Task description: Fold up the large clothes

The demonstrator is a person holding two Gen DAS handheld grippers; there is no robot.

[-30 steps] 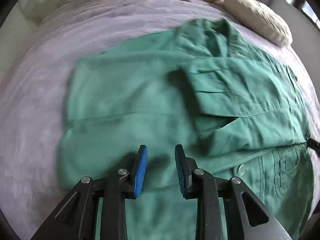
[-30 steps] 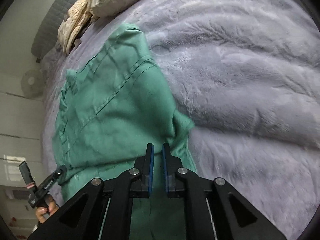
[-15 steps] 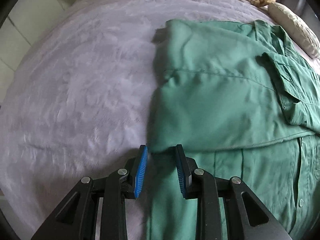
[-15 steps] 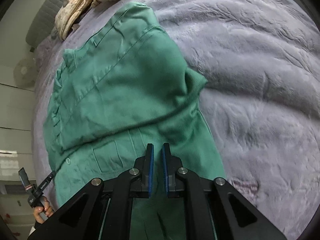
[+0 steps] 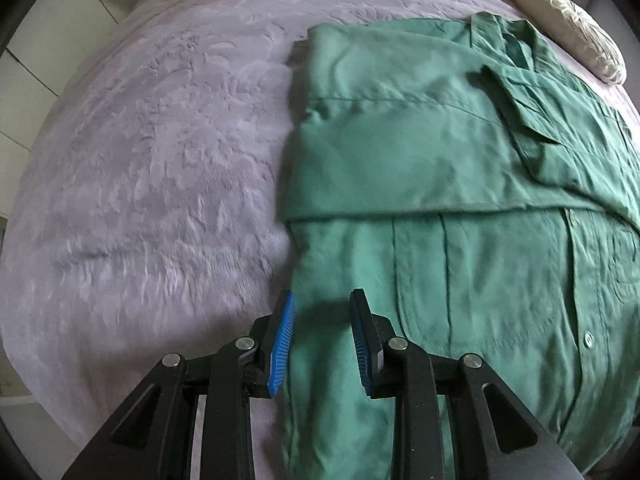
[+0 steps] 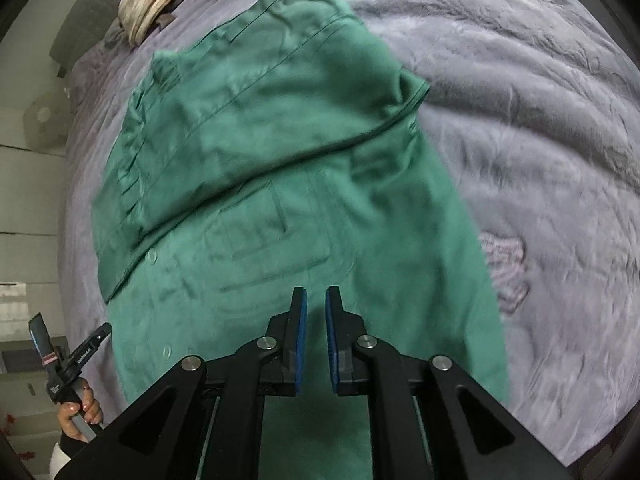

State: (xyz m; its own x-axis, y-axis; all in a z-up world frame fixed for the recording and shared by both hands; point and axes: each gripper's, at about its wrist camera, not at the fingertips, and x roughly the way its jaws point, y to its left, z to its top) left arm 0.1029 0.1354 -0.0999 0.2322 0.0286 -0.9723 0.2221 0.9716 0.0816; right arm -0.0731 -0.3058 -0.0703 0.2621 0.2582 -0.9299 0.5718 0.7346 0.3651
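A large green button-up shirt (image 5: 440, 160) lies face up on a grey-lilac plush bedspread (image 5: 160, 160), with both sleeves folded across the chest. My left gripper (image 5: 322, 300) hovers open over the left edge of the shirt's lower half, with nothing between its blue pads. In the right wrist view the same shirt (image 6: 260, 160) fills the middle. My right gripper (image 6: 316, 294) points down over the lower right part. Its jaws are opening from a narrow gap and hold nothing.
A pale pillow (image 5: 572, 52) and a crumpled beige cloth (image 6: 160, 0) lie at the head of the bed. A person's hand (image 6: 76, 412) grips the other tool's handle at lower left. A pinkish patch (image 6: 504, 264) marks the bedspread (image 6: 540, 120) right of the shirt.
My left gripper slid from over the shirt's middle to its left edge. The right gripper moved down the shirt toward the hem, and its jaws parted slightly.
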